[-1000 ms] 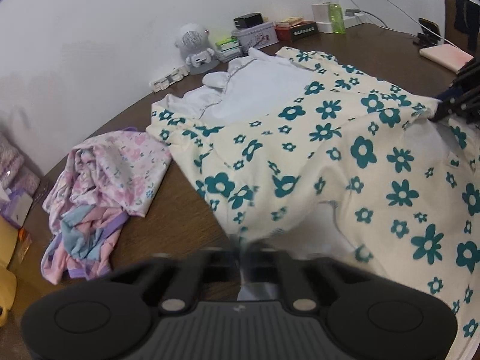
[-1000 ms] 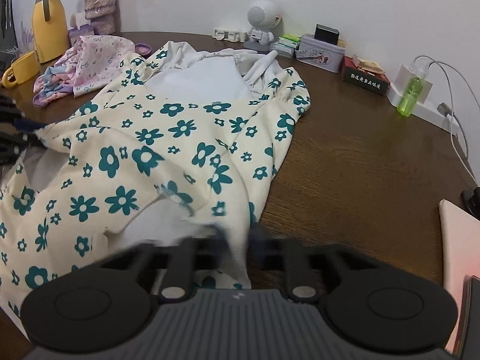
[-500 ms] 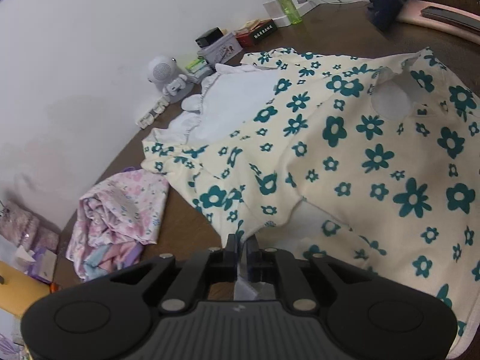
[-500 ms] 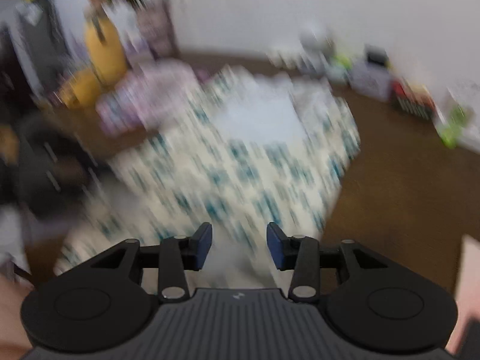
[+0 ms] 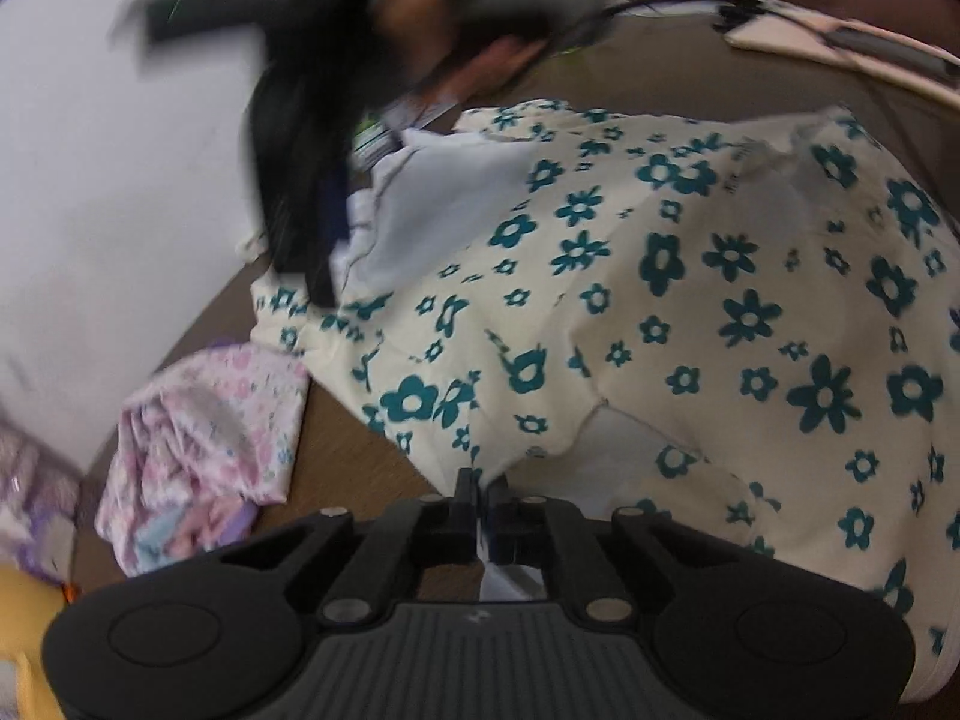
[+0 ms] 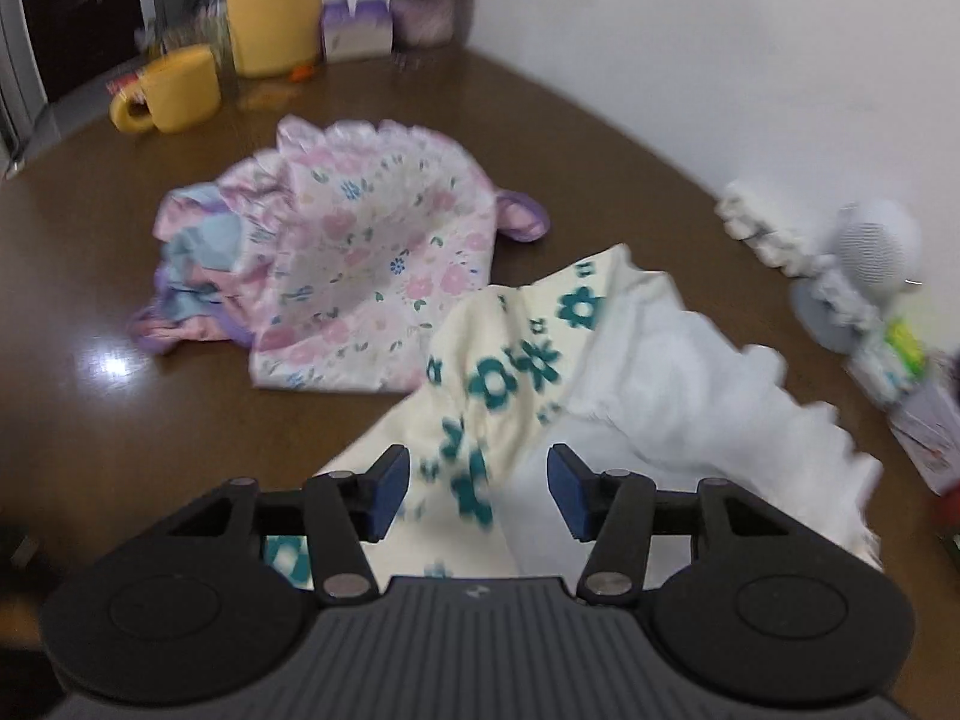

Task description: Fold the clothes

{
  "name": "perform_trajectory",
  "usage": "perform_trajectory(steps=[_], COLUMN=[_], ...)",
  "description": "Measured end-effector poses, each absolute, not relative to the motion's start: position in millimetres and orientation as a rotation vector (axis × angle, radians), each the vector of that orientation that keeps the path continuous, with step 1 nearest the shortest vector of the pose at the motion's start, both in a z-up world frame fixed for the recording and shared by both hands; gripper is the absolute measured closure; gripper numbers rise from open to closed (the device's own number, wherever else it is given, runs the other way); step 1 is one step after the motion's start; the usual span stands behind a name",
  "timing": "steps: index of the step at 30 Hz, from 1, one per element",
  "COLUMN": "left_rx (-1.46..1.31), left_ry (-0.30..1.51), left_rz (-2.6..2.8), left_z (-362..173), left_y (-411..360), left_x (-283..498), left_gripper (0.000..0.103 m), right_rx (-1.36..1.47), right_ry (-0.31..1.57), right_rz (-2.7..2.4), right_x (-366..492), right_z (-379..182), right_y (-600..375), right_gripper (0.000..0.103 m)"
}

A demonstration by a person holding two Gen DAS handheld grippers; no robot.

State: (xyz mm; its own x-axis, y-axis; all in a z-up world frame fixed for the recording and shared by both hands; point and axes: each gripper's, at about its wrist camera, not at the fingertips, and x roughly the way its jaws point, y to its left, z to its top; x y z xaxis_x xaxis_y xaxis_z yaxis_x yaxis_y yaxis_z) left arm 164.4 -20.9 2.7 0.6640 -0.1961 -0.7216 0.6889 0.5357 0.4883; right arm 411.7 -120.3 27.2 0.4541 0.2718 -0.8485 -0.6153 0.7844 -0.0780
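A cream garment with teal flowers (image 5: 690, 312) lies spread on the brown table, its white inner side (image 5: 444, 192) showing at the far end. My left gripper (image 5: 480, 495) is shut on the garment's near edge. My right gripper (image 6: 477, 489) is open, hovering over the garment's far corner (image 6: 510, 360) where cream print meets white lining (image 6: 690, 384). The right gripper also shows in the left wrist view (image 5: 312, 138) as a blurred dark shape above that corner.
A crumpled pink floral garment (image 6: 360, 252) lies on the table (image 6: 90, 276) beside the cream one; it also shows in the left wrist view (image 5: 210, 438). A yellow mug (image 6: 174, 90), yellow jug (image 6: 270, 6), white speaker (image 6: 870, 252) and small boxes stand along the wall.
My right gripper let go of the garment's edge, opened and swung across to the far corner. My left gripper stayed shut on the near edge.
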Motion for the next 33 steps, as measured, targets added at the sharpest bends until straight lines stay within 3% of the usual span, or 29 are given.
perform_trajectory(steps=[2, 3, 4, 5, 13, 14, 17, 21, 26, 33], left_rx=[0.916, 0.952, 0.989, 1.031, 1.229, 1.220, 1.156, 0.993, 0.743, 0.603], left_ry=[0.639, 0.632, 0.625, 0.617, 0.618, 0.631, 0.652, 0.682, 0.709, 0.726], left_rz=[-0.594, -0.602, -0.609, -0.613, -0.667, -0.667, -0.663, -0.631, -0.582, -0.608], left_z=[3.2, 3.5, 3.9, 3.9, -7.8, -9.2, -9.6, 4.8, 28.6, 39.5], left_y=[-22.4, -22.6, -22.9, -23.5, -31.9, -32.3, -29.4, -13.3, 5.2, -14.2], left_x=[161.7, 161.0, 160.4, 159.5, 150.2, 149.9, 148.1, 153.5, 165.8, 183.7], left_gripper=[0.102, 0.102, 0.102, 0.102, 0.102, 0.099, 0.091, 0.073, 0.073, 0.073], right_rx=[-0.415, -0.416, -0.406, -0.386, -0.350, -0.346, -0.300, -0.200, -0.161, -0.066], right_ry=[1.000, 1.024, 1.051, 1.080, 0.996, 1.001, 0.992, 0.924, 0.931, 1.029], right_rz=[0.568, 0.571, 0.576, 0.581, 0.591, 0.603, 0.634, 0.617, 0.377, 0.205], right_x=[429.6, 437.2, 443.5, 449.0, 448.0, 444.2, 429.7, 390.0, 350.0, 341.7], right_z=[11.1, 4.7, 0.4, -1.9, 16.8, 16.7, 24.6, 57.4, 60.0, 10.0], right_y=[-109.1, -104.6, -101.5, -98.8, -84.0, -87.0, -105.3, -172.0, -276.2, -346.8], right_gripper=[0.056, 0.077, 0.091, 0.094, 0.093, 0.089, 0.061, 0.057, 0.054, 0.060])
